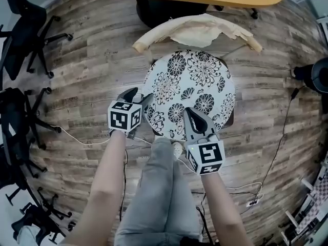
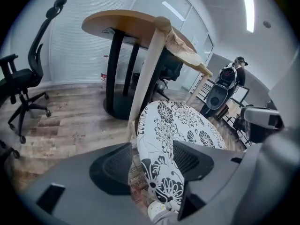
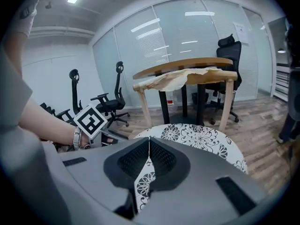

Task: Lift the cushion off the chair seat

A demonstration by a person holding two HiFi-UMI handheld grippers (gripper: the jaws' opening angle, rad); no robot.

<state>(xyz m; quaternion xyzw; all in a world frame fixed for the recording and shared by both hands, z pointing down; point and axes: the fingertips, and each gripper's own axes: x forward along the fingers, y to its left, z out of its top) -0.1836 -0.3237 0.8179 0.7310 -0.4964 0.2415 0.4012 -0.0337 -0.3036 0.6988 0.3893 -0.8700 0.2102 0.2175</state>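
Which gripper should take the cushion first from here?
Left. The left gripper is open with the cushion's near edge between its jaws, so it looks ready to close. The right gripper is shut, tips over the cushion's top.

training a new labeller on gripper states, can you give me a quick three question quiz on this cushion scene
1. True or false: the right gripper has its jaws wide apart.
2. What sits between the open jaws of the left gripper? A) the edge of the cushion B) a table leg C) nothing
3. What pattern is printed on the cushion?
Key: 1 false, its jaws are together with nothing in them. 2 A. 3 black flowers on white.
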